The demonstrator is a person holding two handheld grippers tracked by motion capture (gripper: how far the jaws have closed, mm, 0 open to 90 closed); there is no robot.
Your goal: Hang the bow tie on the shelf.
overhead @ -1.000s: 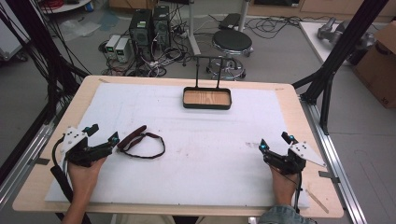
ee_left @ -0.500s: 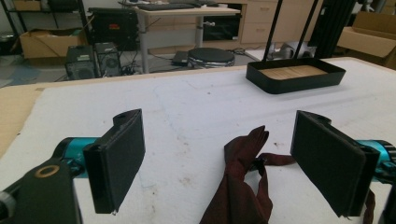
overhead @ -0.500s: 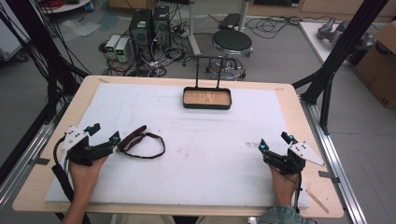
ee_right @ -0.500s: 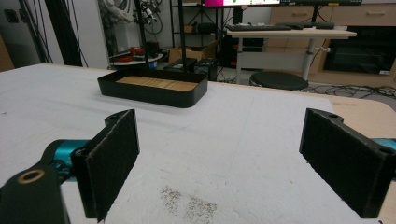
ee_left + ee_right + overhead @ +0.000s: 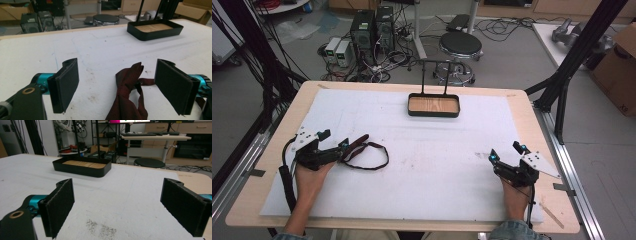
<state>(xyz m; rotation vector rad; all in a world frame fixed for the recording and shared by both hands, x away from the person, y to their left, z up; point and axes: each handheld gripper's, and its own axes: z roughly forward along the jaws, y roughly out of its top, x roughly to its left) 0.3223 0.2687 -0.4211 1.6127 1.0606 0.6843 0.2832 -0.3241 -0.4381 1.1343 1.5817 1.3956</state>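
Note:
A dark red bow tie (image 5: 358,147) with a thin looped strap lies on the white mat at the left. My left gripper (image 5: 333,140) is open right at the tie's near end. In the left gripper view the bow tie (image 5: 128,95) lies between the two spread jaws, nearer the right one, and neither pad touches it. My right gripper (image 5: 506,151) is open low over the mat at the right, with nothing between its jaws. A black tray (image 5: 433,105) with a wooden floor and an upright black frame behind it sits at the far middle.
The white mat (image 5: 437,155) covers most of the wooden table. The black tray (image 5: 82,169) is ahead of my right gripper, and the tray (image 5: 155,29) is far right of my left gripper. A stool, computers and cables stand on the floor beyond the table.
My left gripper has crept slightly toward the bow tie. The right gripper and the tray have stayed still.

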